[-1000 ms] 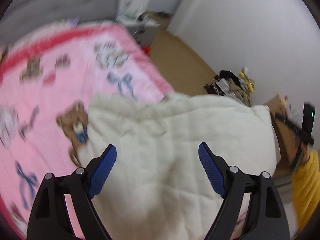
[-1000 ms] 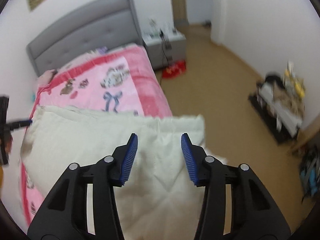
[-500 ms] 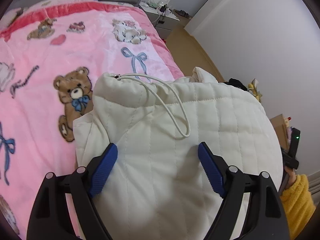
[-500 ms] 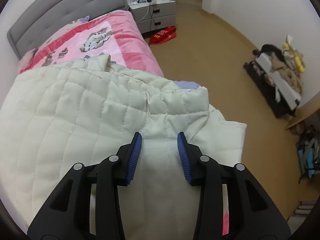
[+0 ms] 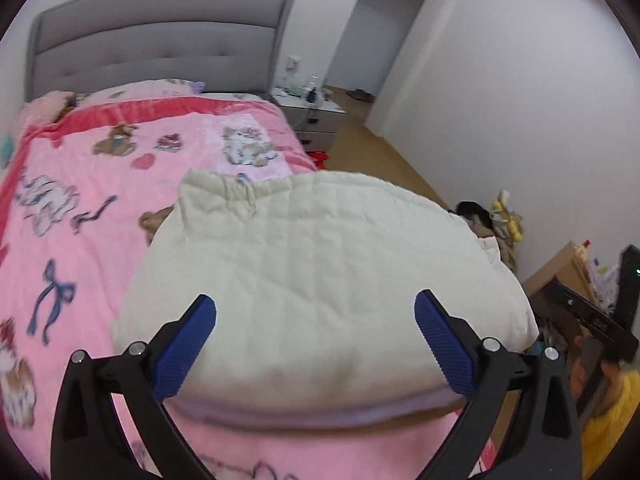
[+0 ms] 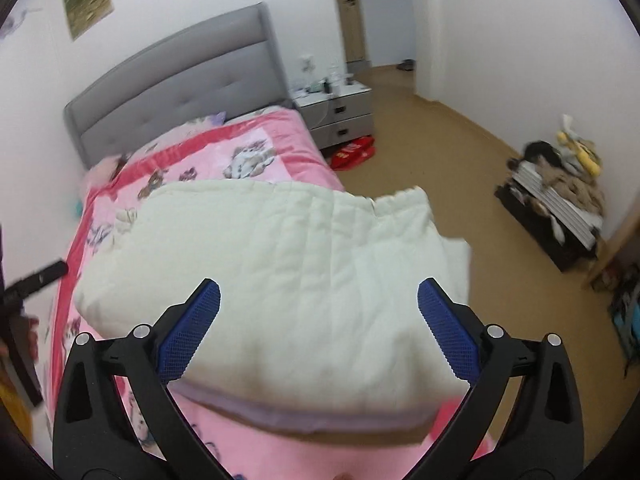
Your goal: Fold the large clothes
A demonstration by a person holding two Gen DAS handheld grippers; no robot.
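A large cream quilted coat [image 5: 320, 272] lies folded on the pink cartoon-print bed cover [image 5: 88, 208]; it also shows in the right wrist view [image 6: 288, 272]. Its drawstring end points toward the headboard, and one part hangs over the bed's right edge [image 6: 416, 216]. My left gripper [image 5: 316, 336] is open and empty above the coat's near edge. My right gripper [image 6: 320, 328] is open and empty above the same near edge. A lilac lining strip [image 6: 320, 420] shows along the near fold.
A grey padded headboard [image 5: 160, 40] stands at the far end. A white nightstand [image 6: 340, 112] sits beside the bed, with a red item [image 6: 352, 152] on the floor. A low rack piled with clothes [image 6: 560, 196] stands by the right wall. Tan floor runs along the bed's right side.
Both grippers have pulled back and up from the coat. The right gripper, nearly closed over the fabric before, has opened wide. The coat now lies flatter on the bed.
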